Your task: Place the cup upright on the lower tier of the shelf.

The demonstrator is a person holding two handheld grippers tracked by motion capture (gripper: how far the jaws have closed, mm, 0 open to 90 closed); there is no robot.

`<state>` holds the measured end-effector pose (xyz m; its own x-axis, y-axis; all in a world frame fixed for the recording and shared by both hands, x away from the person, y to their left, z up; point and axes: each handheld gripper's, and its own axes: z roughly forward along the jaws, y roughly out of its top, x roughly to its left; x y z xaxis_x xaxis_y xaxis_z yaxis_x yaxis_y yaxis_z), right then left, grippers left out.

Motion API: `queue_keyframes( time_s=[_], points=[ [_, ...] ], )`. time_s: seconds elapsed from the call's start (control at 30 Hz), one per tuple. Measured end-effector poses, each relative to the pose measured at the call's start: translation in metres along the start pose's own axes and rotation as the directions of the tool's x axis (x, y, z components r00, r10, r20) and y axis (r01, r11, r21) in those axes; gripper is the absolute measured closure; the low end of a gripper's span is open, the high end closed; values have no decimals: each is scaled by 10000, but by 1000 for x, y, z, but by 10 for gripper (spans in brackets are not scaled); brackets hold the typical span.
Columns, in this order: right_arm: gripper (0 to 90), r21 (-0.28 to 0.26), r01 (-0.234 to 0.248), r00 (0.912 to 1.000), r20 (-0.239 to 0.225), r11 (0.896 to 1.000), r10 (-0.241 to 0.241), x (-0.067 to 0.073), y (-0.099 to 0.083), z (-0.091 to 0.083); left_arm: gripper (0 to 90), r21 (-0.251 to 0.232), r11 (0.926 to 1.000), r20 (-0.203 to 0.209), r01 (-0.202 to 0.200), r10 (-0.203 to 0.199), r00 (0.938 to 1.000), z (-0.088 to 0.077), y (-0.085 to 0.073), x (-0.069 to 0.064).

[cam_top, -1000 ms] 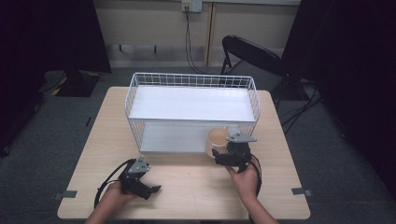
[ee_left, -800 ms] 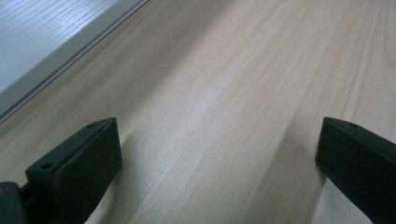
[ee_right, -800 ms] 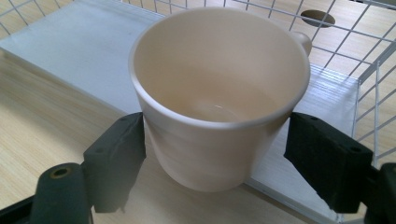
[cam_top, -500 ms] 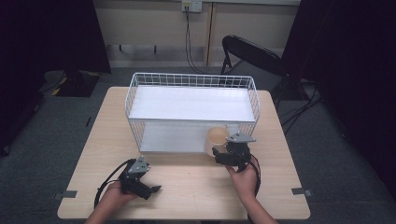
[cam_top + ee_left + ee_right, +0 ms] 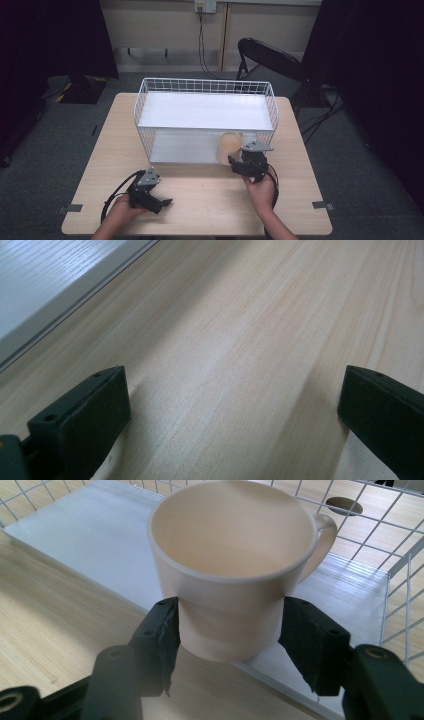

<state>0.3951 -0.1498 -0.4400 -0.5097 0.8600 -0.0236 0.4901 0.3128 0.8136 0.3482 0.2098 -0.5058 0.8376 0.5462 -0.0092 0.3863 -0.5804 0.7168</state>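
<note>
Item: cup (image 5: 235,575) — cream-coloured, single handle, empty as far as its interior showed. It stood upright at the front right of the white wire basket (image 5: 206,86), at the open front edge of the basket's lower white shelf (image 5: 180,147), long axis vertical, mouth up; in the right gripper view the handle pointed to the upper right, away from the jaws and toward the basket's wire side. Right gripper (image 5: 227,630): jaws had just been closing and stood on either side of the cup's lower body, both pads at or touching the wall — the left pad looked to be in contact, the right one too; grip judged made or all but made, not yet proven firm. Left gripper (image 5: 232,415): jaws wide apart, nothing between them, low over the bare wooden table (image 5: 250,315) at the front left, idle. Progress, judged: approach and enclosure done; lift and transfer of the cup left to do, destination not evident. The cup still rested on its base, no tilt visible.
</note>
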Motion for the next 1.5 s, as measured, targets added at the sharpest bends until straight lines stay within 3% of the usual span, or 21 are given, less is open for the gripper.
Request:
queue_keyframes(
  time_s=[0.47, 1.3, 1.37, 1.5],
  points=[
    [490, -120, 24, 10000, 15, 9999, -24, 1, 3, 3, 0, 1, 10000, 3, -3, 3, 10000, 0, 0, 0],
    [810, -250, 216, 9997, 144, 9995, -212, 0, 8, 6, 0, -1, 10000, 3, 4, -4, 10000, 0, 0, 0],
    [772, -246, 155, 9998, 108, 9996, -152, 0, 8, 6, 0, 1, 10000, 2, 1, -1, 10000, 0, 0, 0],
    [498, -351, -2, 9998, 204, 9994, 9, -1, 8, 5, 0, 3, 10000, 1, -3, 3, 10000, 0, 0, 0]
  ],
)
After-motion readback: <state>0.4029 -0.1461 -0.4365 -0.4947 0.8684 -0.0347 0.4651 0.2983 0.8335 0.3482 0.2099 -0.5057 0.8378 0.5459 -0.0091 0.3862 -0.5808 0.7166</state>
